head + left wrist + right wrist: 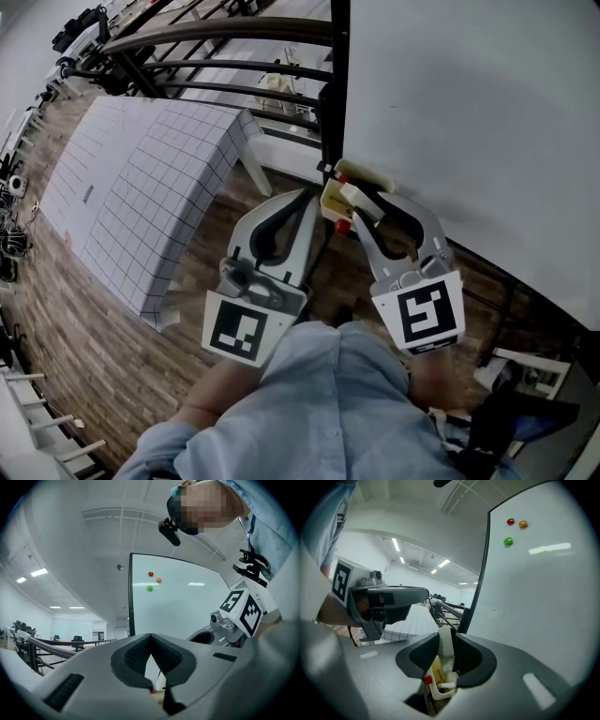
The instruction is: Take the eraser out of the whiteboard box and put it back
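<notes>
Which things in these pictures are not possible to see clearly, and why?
1. Right gripper view: lower end of the eraser sits behind the pads of the right hand-held gripper, so contact with the box is unclear.
2. Left gripper view: the box is mostly hidden by the body of the left hand-held gripper.
3. Head view: box contents too small.

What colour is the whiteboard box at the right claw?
Cream-white plastic, yellowish inside. The whiteboard box shows best in the right gripper view.
</notes>
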